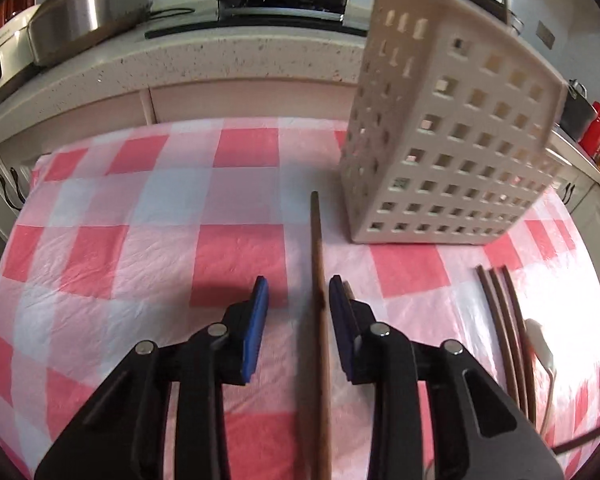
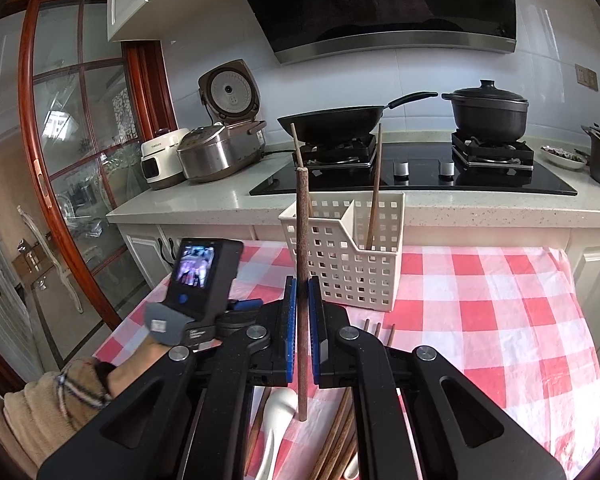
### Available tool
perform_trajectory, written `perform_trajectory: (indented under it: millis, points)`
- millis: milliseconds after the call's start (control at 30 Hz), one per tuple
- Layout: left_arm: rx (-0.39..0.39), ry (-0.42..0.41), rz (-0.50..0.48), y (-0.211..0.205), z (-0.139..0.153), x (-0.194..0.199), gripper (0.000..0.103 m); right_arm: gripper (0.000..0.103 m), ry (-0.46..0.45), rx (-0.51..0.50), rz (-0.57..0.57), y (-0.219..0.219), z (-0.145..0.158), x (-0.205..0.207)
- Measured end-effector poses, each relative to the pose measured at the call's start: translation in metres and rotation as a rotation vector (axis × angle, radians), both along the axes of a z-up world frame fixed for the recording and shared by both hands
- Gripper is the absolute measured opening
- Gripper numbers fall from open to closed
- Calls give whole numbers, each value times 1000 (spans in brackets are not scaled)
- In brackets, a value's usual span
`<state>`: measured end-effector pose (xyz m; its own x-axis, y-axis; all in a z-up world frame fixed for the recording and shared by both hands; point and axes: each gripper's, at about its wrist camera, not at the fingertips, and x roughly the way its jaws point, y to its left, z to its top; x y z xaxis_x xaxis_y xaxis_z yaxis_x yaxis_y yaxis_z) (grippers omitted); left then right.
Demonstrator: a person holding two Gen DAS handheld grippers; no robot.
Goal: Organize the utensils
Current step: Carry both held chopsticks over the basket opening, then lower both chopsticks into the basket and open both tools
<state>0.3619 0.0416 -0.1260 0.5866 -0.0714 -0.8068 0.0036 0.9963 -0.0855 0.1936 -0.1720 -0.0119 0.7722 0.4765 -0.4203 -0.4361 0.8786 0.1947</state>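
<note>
**Chopstick poised for the caddy as a second waits on the cloth**

Your workspace is a table under a pink-and-white checked cloth point(image 1: 148, 216), pushed against a speckled stone counter point(image 2: 480, 210) that carries a black hob, a wok point(image 2: 332, 120) and a lidded pot point(image 2: 488, 114) beneath a dark extractor hood. A rice cooker point(image 2: 220, 152) sits open to the left of the hob.

The white perforated caddy point(image 2: 356, 272) stands on the cloth near the counter edge, two chopsticks already upright in its compartments, presumably the place where the rest are meant to end up.

Your right gripper point(image 2: 302, 304) is clamped on a single brown chopstick point(image 2: 302, 240), held near-vertical with its top in front of the caddy's left section, an orientation that suits dropping it in end first.

Your left gripper point(image 1: 299, 312) points down at the cloth with its jaws parted around another chopstick point(image 1: 318, 280) lying flat; the right pad point(image 1: 340, 304) sits just beside the stick, the left stands clear, so nothing is gripped.

Loose chopsticks point(image 1: 504, 320) and a white spoon point(image 1: 540, 344) lie to the right, unsorted.
</note>
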Motion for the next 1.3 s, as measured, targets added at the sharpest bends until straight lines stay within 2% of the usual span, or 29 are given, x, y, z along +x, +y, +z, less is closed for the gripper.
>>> perform_trajectory:
  millis: [200, 367, 400, 433, 467, 567, 700, 800, 867, 1033, 1167, 1233, 1300]
  points:
    - [57, 4, -13, -7, -3, 14, 26, 6, 1, 5, -4, -1, -1, 6]
    - [27, 11, -29, -15, -1, 12, 26, 6, -1, 8, -4, -1, -2, 7]
    - [50, 3, -29, -17, -1, 10, 23, 6, -1, 9, -4, -1, -2, 7]
    - [81, -3, -21, -21, -1, 7, 10, 6, 0, 9, -4, -1, -2, 7]
    - [99, -9, -14, -21, -1, 6, 7, 6, 1, 10, -4, -1, -2, 7]
    - [56, -11, -24, -16, 1, -3, 6, 6, -1, 9, -5, -1, -2, 8]
    - [31, -140, -7, -10, 27, -37, 6, 6, -2, 10, -8, -3, -2, 8]
    - [-15, -278, 16, -5, 67, -78, 6, 6, -3, 11, -9, -3, -2, 7]
    - [-35, -340, 16, -4, 84, -100, 6, 6, -4, 13, -7, -2, -1, 4]
    - [-36, -516, 11, -7, 122, -169, 6, 6, -13, -6, -9, 2, 0, -6]
    - [-22, -660, -2, -10, 141, -213, 6, 6, -18, -21, -15, 4, 1, -13]
    - [-31, -660, -19, -10, 142, -217, 6, 6, -19, -27, -15, 6, 2, -15]
    - [-56, -615, -26, -9, 135, -213, 6, 6, -21, -33, -16, 9, 2, -18]
